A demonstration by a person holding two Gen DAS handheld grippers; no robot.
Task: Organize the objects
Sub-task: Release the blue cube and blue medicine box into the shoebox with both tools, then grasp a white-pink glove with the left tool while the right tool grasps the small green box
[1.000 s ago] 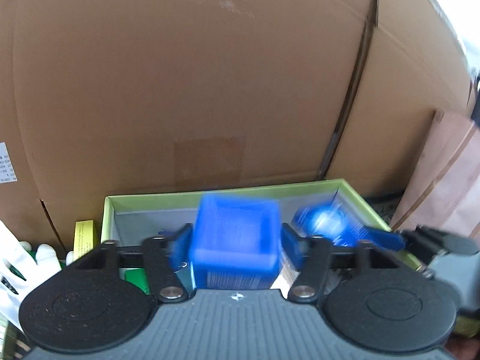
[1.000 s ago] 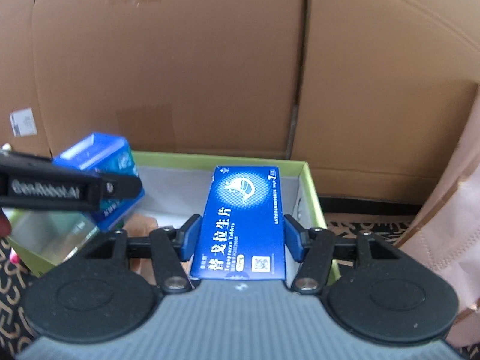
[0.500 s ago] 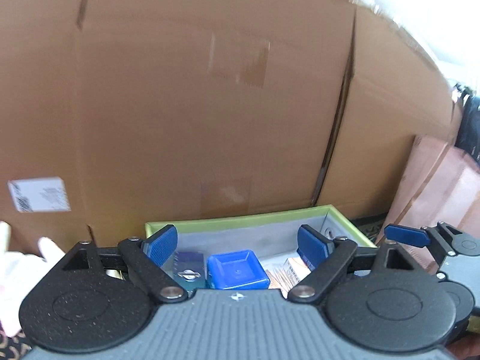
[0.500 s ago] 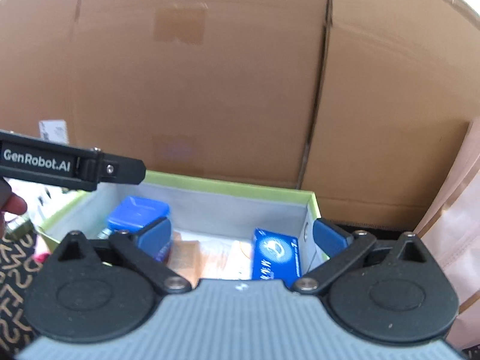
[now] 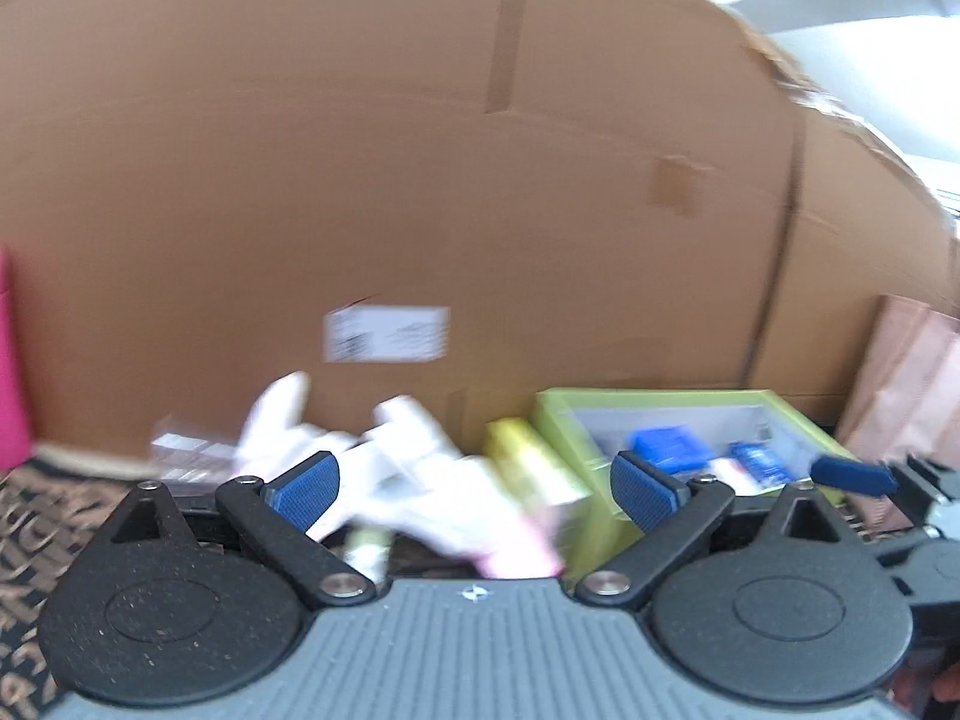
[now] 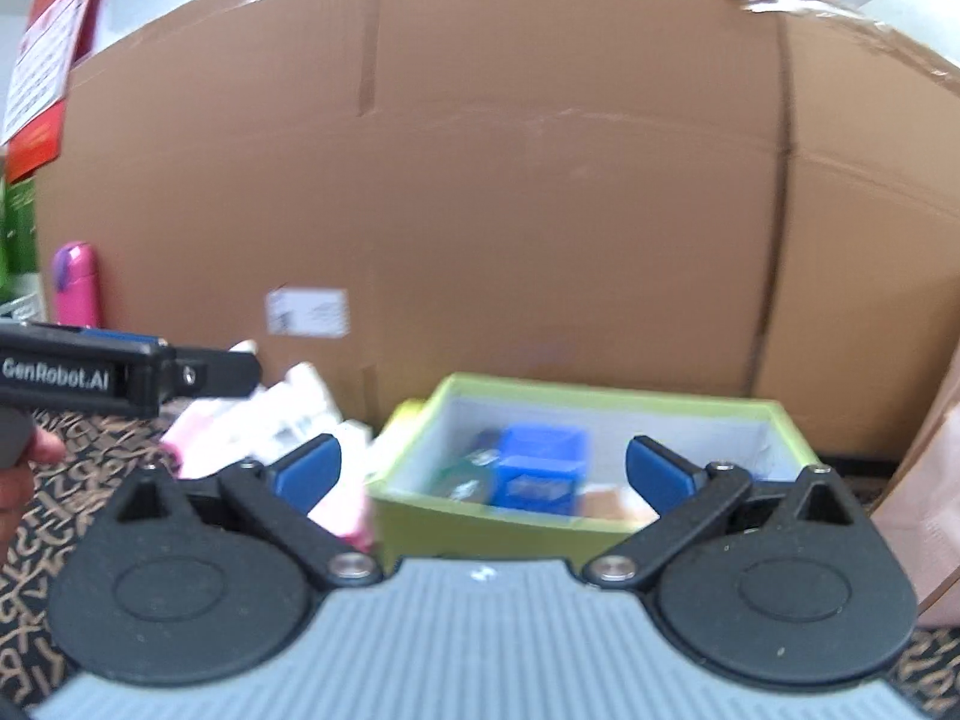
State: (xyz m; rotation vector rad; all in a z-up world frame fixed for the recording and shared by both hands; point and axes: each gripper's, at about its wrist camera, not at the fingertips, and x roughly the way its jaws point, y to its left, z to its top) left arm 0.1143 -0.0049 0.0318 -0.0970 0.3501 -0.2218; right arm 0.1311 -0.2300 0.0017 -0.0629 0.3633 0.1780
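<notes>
Lime-green cardboard forms the open tray-like box that collects the sorted items, and it stands on the brown patterned surface against the foot of the large brown corrugated carton. Inside it a bright blue medicine box stands near the middle, with a darker green-and-blue packet touching its left side and an orange-tan item just to its right; the blur hides any print. Placing them inside the walls keeps the small boxes together rather than scattered. The right gripper hangs in front of the box's near edge with its jaws spread wide and nothing between them. The left gripper faces the unsorted heap beside the box's left edge, and its jaws are opening with nothing pinched; behind the gap lie a blurred white-and-pink soft toy or glove and a yellow carton that leans against the green wall. Judging from this, both hands are free for fresh pickups, and the heap is probably the next source.
</notes>
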